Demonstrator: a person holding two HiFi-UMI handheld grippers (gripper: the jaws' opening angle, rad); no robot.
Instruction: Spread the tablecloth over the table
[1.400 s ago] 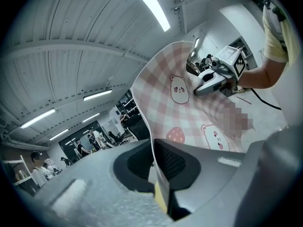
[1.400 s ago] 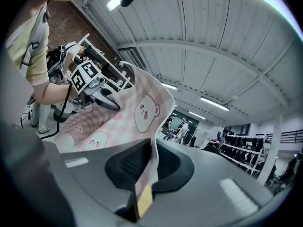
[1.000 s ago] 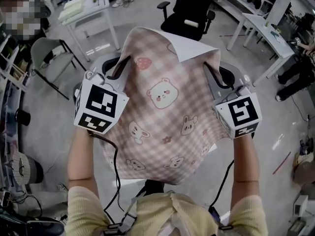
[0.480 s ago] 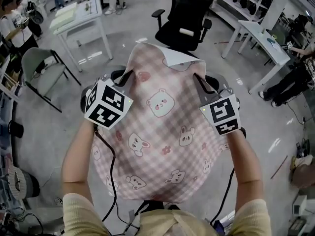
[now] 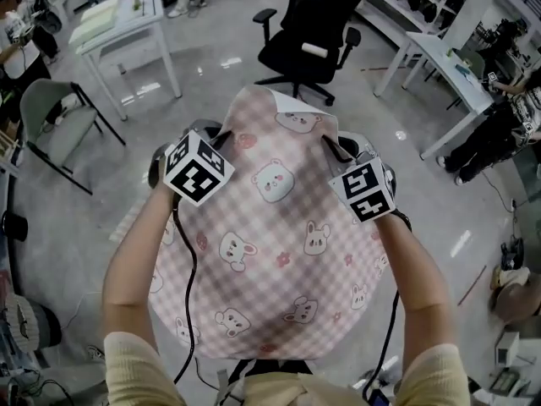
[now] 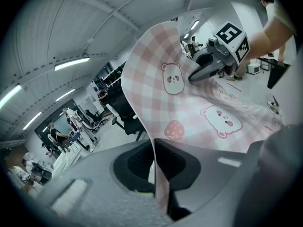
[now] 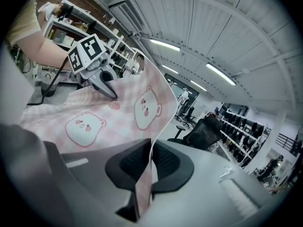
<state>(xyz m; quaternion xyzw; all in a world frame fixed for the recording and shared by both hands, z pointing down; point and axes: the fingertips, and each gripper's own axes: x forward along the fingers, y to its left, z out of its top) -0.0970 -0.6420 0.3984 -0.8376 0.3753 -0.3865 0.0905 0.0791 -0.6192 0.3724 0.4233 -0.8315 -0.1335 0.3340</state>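
Note:
The tablecloth [image 5: 279, 252] is pink check with bear and rabbit prints. It hangs spread between my two grippers and drapes back toward the person's chest. My left gripper [image 5: 218, 134] is shut on its far left edge, and my right gripper [image 5: 331, 146] is shut on its far right edge. In the left gripper view the tablecloth [image 6: 208, 112] runs pinched between the dark pads of the left gripper [image 6: 155, 162]. In the right gripper view the right gripper [image 7: 149, 164] pinches a thin fold of the tablecloth [image 7: 94, 122] in the same way. The far edge curls over. The cloth hides any table beneath it.
A black office chair [image 5: 313, 32] stands just beyond the cloth. A white table [image 5: 127, 24] and a grey chair [image 5: 59, 108] are at the left. Another white table [image 5: 439, 53] and a person [image 5: 499, 125] are at the right. Grey floor lies all around.
Both grippers have moved forward and down with the cloth still pinched. The cloth has dropped lower and lies flatter and wider than before.

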